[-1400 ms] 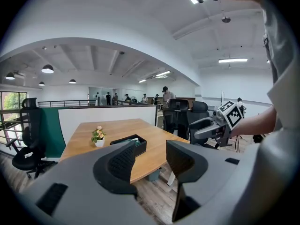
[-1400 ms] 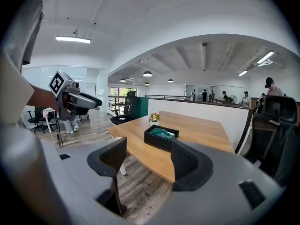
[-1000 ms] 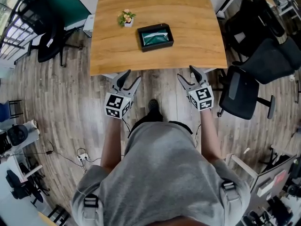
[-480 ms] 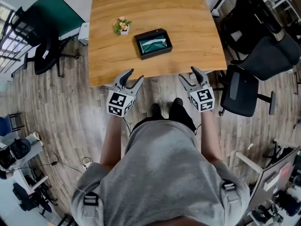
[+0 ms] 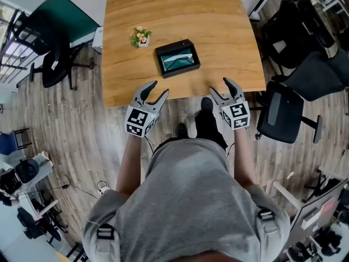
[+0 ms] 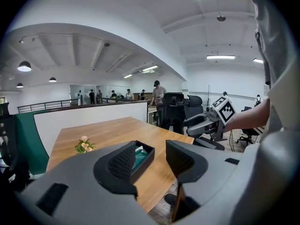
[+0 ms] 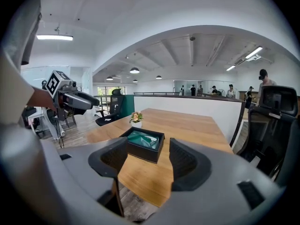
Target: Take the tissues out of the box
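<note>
A black box (image 5: 177, 58) with a green tissue pack inside lies on the wooden table (image 5: 218, 31), near its middle. The same box (image 6: 141, 156) shows beyond the left jaws and, as box (image 7: 146, 145), beyond the right jaws. My left gripper (image 5: 155, 89) hovers at the table's near edge, left of the box, jaws open and empty. My right gripper (image 5: 224, 88) is at the near edge to the right of the box, also open with nothing between its fingers. Both point toward the table.
A small potted flower (image 5: 140, 36) stands on the table left of the box. Black office chairs (image 5: 289, 111) stand at the right, another chair (image 5: 52, 61) at the left. A green partition (image 5: 71, 21) runs along the table's left side. The person's feet (image 5: 204, 116) are below the table edge.
Both grippers have moved forward toward the table's near edge. The person has stepped closer, so the table and box sit nearer in the head view. Both jaws stay open.
</note>
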`<state>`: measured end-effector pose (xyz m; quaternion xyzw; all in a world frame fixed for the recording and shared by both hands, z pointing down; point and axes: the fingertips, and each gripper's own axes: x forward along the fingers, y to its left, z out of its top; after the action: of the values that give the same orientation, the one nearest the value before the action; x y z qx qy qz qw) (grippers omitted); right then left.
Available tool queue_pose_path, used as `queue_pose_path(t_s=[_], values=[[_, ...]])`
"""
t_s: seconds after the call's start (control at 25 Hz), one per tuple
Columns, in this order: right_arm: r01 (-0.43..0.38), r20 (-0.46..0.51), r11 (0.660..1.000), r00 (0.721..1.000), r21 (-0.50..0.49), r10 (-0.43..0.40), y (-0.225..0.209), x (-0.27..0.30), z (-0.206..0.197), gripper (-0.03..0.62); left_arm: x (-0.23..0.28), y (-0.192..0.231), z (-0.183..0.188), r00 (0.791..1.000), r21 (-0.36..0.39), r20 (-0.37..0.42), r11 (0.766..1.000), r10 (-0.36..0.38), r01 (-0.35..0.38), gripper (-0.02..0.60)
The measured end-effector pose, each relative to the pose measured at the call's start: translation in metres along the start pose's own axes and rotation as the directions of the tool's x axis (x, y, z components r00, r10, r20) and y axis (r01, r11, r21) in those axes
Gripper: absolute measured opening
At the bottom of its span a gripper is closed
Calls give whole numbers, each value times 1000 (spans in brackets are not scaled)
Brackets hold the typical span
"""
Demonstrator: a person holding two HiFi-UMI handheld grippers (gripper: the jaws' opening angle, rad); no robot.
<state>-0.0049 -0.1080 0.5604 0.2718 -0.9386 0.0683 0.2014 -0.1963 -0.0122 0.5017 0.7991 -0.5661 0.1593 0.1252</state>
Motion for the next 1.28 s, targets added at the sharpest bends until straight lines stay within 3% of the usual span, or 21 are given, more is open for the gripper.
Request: queue_pose_path(t_s=[0.48,0.76,0.96,1.08,1.28], values=[[-218,-49,973,975,-78,215,-49,82,30,285,66,24,24,992,34,-47,993,117,-115,219],[-344,-88,926,938,-153,334,-80,114,43,284,93,34,27,970,-7,-76,973,231,-232,219],[-453,-134,867,891,-210,433,-82,126,38,284,104,38,29,948,-27,-75,949,310,-313,219],[-474,-118,864,880,-170,460,-86,136,43,284,111,39,27,945,-26,-90,948,315,-318,219],[-463,-101,877,886,-130,453,-88,139,52,282,117,45,26,950,4,-132,959,282,-284,219]])
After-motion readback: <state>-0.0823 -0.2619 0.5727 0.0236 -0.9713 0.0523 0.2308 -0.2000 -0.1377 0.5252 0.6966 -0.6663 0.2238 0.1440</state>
